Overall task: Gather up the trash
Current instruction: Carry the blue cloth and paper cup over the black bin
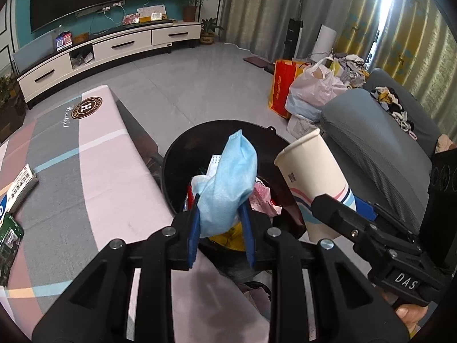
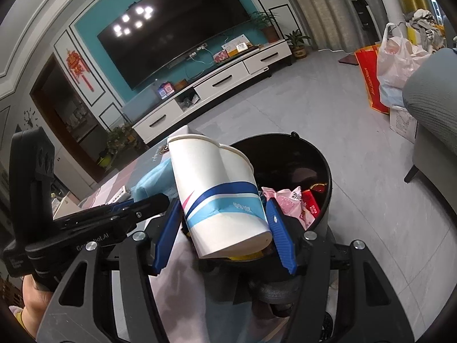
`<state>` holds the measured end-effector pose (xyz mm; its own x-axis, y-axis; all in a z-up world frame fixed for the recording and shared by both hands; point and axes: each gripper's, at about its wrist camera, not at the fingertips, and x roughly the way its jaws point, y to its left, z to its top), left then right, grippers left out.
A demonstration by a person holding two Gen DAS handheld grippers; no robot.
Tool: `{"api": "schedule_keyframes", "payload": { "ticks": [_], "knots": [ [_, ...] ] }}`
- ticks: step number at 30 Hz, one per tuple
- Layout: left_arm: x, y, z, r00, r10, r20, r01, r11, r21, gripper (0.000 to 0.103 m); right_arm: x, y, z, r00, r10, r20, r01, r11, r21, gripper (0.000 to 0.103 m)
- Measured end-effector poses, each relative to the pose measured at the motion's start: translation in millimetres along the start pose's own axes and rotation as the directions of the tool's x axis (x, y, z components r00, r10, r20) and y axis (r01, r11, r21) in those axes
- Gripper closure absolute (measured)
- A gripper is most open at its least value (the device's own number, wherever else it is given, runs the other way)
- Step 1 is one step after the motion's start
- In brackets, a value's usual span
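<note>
Item 1, left gripper [image 1: 220, 214]: blue fingers closed onto a light blue face mask [image 1: 228, 188], which stands up between them, held over the mouth of the black trash bin [image 1: 182, 148]. The gripper points forward and slightly down from the edge of the pink-and-grey covered table [image 1: 108, 154].

Item 2, right gripper [image 2: 225, 223]: blue fingers clamped on the lower body of a white paper cup [image 2: 220, 194] with blue and pink stripes. The cup is dented at the rim and tilted, mouth up and away, over the near rim of the bin [image 2: 322, 165].

Left wrist view only: the cup's open mouth seen from the side [image 1: 308, 177], leaning left toward the mask; the right gripper's black body entering from the lower right; a booklet [image 1: 21, 185] and a green packet [image 1: 8, 237] on the table.

Right wrist view only: bin contents, namely a pink wrapper [image 2: 288, 200] and a red packet [image 2: 311, 203]; the left gripper's body crossing from the left, with the mask [image 2: 154, 180] partly hidden behind the cup
</note>
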<state>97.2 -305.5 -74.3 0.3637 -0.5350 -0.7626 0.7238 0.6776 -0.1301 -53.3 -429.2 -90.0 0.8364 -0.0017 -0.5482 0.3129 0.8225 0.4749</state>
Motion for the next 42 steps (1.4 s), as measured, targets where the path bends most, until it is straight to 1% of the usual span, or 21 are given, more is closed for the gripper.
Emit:
{"api": "schedule_keyframes", "payload": {
  "ticks": [10, 19, 29, 42],
  "knots": [
    [25.2, -1.5, 1.4, 0.999, 0.019, -0.042, -0.018, 1.000, 0.015, 0.076, 16.9, 0.5, -0.4, 0.998, -0.055, -0.012, 0.054, 0.998, -0.018, 0.043],
    [41.3, 1.9, 2.8, 0.997, 0.035, -0.074, -0.034, 0.999, 0.014, 0.075, 30.0, -0.2, 1.8, 0.992, -0.117, -0.041, 0.115, 0.993, -0.042, 0.043],
    [50.1, 2.9, 4.2, 0.994, 0.053, -0.093, -0.051, 0.999, 0.019, 0.074, 43.5, 2.1, 6.6, 0.991, -0.124, -0.051, 0.121, 0.991, -0.055, 0.043],
    [53.6, 2.3, 2.4, 0.993, 0.058, -0.101, -0.056, 0.998, 0.024, 0.073, 48.8, -1.1, 8.6, 0.988, -0.145, -0.057, 0.142, 0.988, -0.052, 0.042]
  ]
}}
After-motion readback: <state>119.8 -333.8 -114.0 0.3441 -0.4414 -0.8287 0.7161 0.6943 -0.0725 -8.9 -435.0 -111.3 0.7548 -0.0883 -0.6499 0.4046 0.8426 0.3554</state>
